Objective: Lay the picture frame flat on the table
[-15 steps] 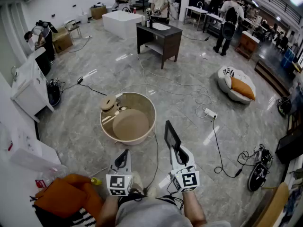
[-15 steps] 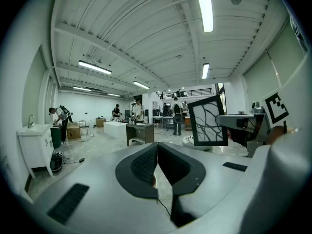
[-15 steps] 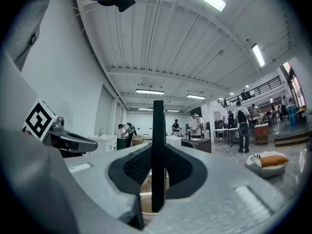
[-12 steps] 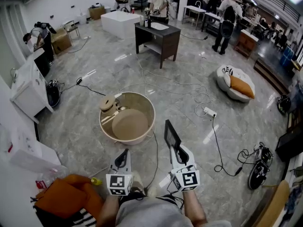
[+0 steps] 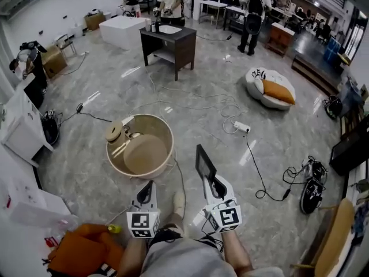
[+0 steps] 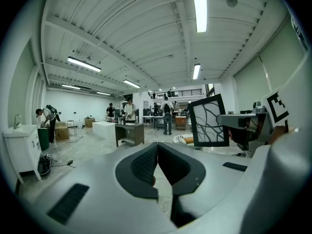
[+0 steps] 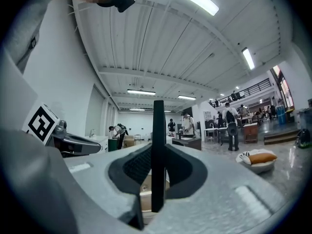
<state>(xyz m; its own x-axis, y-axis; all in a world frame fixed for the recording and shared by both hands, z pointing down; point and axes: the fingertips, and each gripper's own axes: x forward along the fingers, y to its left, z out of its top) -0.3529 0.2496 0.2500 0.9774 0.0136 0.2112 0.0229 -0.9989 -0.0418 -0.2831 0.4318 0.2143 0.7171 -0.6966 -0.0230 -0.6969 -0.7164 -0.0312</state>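
The right gripper [image 7: 157, 168] is clamping the picture frame [image 7: 158, 130] by its lower edge, both pads pressing on the thin black moulding. In the right gripper view the frame is showing edge-on, standing upright as a narrow dark bar that is rising straight out from between the jaws. In the head view it is sticking forward past the gripper's tips, and it is hanging over the grey marble floor [image 5: 230, 154], not resting on any surface. From the left gripper view its face is showing: a pale panel with dark branching lines inside a black border, sitting off to the right of that gripper.

The left gripper [image 6: 157, 162] is holding nothing; its jaws are sitting closed against each other. It is hovering just beside the right gripper, on its left, with both pointing away from the person.

Ahead of the left gripper, a round tan tub [image 5: 170, 146] is standing on the floor, holding a flat round disc and some smaller wooden pieces. Ahead of the right gripper and a little to its right, a white power strip [image 5: 241, 127] is lying on the floor with its cable trailing away. Well beyond both grippers a dark counter [image 5: 170, 42] is standing with people around it. Behind the left gripper and to its left, an orange cloth [image 5: 81, 250] is lying bunched up.
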